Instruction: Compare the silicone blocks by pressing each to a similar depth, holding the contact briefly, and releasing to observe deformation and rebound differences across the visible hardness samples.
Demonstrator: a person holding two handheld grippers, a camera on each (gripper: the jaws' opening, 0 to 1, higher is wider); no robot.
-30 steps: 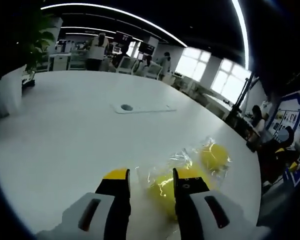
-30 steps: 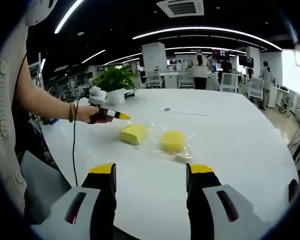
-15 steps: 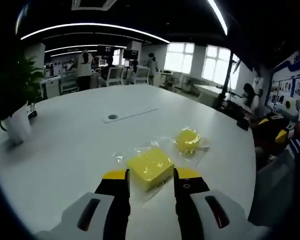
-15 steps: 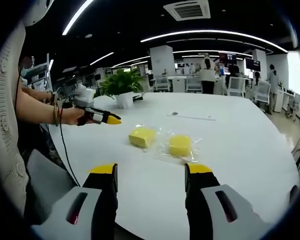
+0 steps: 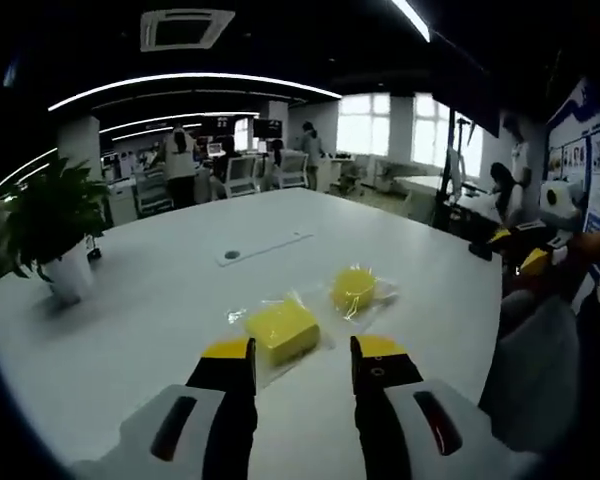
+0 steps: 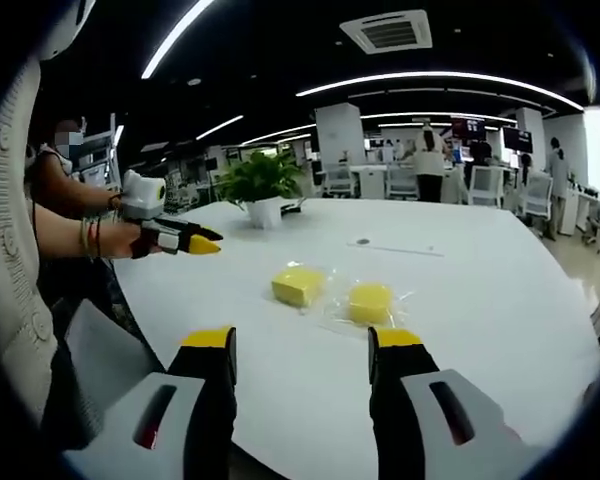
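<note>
Two yellow silicone blocks lie in clear plastic wrap on the white table (image 5: 120, 310). The square block (image 5: 280, 329) sits just beyond my left gripper (image 5: 303, 350), whose jaws are open and hold nothing. The round block (image 5: 353, 289) lies further off to the right. In the right gripper view the square block (image 6: 298, 285) and round block (image 6: 370, 301) rest mid-table (image 6: 480, 300), well ahead of my open right gripper (image 6: 300, 340). The left gripper (image 6: 198, 241) hovers at the left in a person's hand, apart from both blocks. The right gripper (image 5: 516, 250) appears at the right edge of the left gripper view.
A potted plant (image 5: 55, 220) stands near the table's edge, also visible as the plant (image 6: 260, 185). A flat cable plate (image 5: 265, 247) lies mid-table. A grey chair (image 6: 100, 350) stands beside the person. People and desks fill the office behind.
My left gripper has drawn back from the square block, which was between its jaw tips a second ago. The blocks stay put. The right gripper has barely shifted.
</note>
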